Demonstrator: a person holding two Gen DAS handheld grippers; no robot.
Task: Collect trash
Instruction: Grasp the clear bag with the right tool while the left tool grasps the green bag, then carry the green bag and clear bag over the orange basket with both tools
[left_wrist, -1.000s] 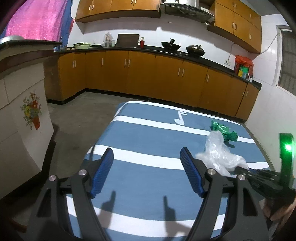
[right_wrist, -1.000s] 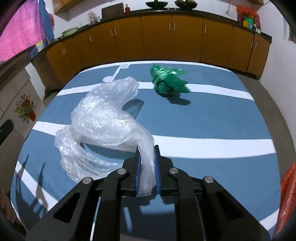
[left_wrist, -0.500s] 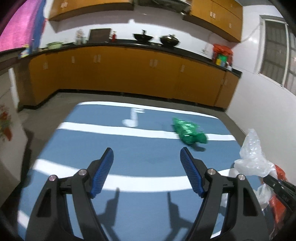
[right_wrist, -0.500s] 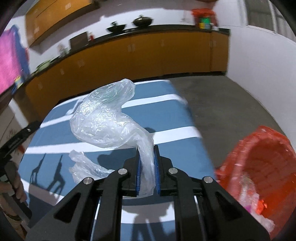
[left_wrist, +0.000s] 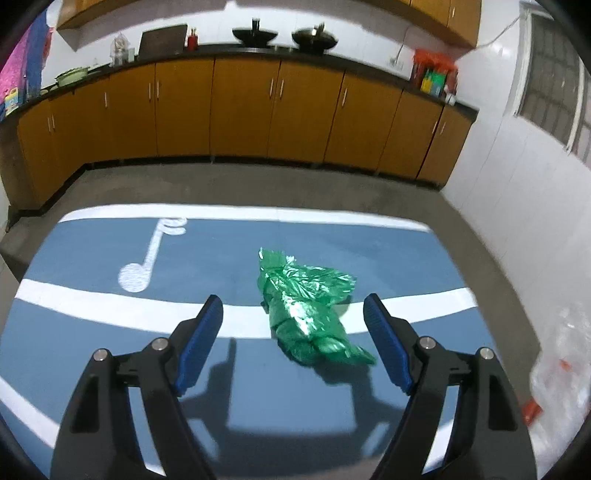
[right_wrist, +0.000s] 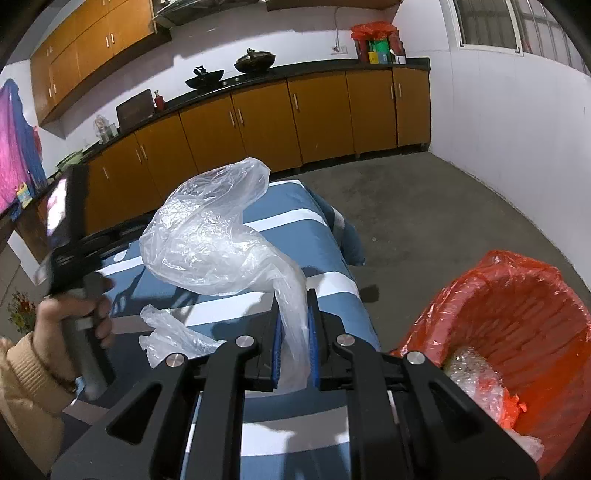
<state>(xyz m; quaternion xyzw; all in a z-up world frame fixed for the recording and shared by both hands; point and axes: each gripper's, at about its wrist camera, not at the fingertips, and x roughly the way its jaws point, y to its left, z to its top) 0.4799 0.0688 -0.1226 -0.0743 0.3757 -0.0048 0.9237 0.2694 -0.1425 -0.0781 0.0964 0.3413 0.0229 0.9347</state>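
Right gripper (right_wrist: 293, 328) pinches the crumpled clear plastic bag (right_wrist: 214, 236), red-lined bin (right_wrist: 517, 332) just to its right. Left gripper (left_wrist: 293, 332) spread, crumpled green foil wrapper (left_wrist: 306, 314) on blue striped cloth (left_wrist: 92, 332) between fingers, long axis pointing away.

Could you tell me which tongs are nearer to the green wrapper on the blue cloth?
Left. The left tongs hang open with the green wrapper between their fingers, while the right tongs hold the clear bag near the bin.
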